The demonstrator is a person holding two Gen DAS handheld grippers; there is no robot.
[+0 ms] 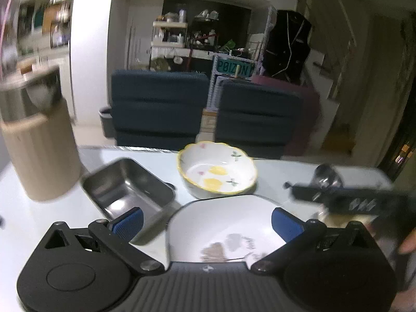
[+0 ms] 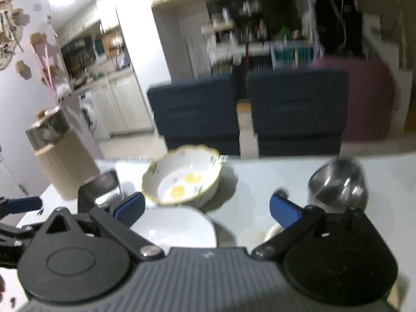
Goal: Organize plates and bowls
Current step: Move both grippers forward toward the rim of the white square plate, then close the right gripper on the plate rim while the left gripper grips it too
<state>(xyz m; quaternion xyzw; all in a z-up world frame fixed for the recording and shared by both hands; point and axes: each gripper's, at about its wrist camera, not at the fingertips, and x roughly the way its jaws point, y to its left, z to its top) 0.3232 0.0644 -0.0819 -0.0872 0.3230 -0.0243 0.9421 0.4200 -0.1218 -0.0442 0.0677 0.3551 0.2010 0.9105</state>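
Closest in, the left claw (image 1: 206,222) hangs low over the worktop (image 1: 52,223) with its blue pads spread wide, nothing between them. Right under that gap sits the white plate (image 1: 221,231), an angular-rimmed dish with a faint grey print, lying flat and free. The claw looks lined up to take it by the rim, which would make sense if the flat plate is meant as the base of a stack.

Over on the right, the right claw (image 2: 206,209) is just as wide and just as empty, level with the worktop and aimed forward; the same white plate lies under its left pad, and the steel bowl (image 2: 338,184) sits just beyond its right pad, tipped so its inside faces the camera.

Next out, the steel tray (image 1: 130,189) rests beside the plate on the left (rectangular, deep, empty). Just past the plate stands the floral bowl (image 1: 217,173), yellow-edged, upright, close to the plate though I can't tell if they touch.

Further left, a tall beige canister (image 1: 41,156). Beyond the worktop's edge, two dark blue chairs (image 1: 158,106), then blurred shelving.
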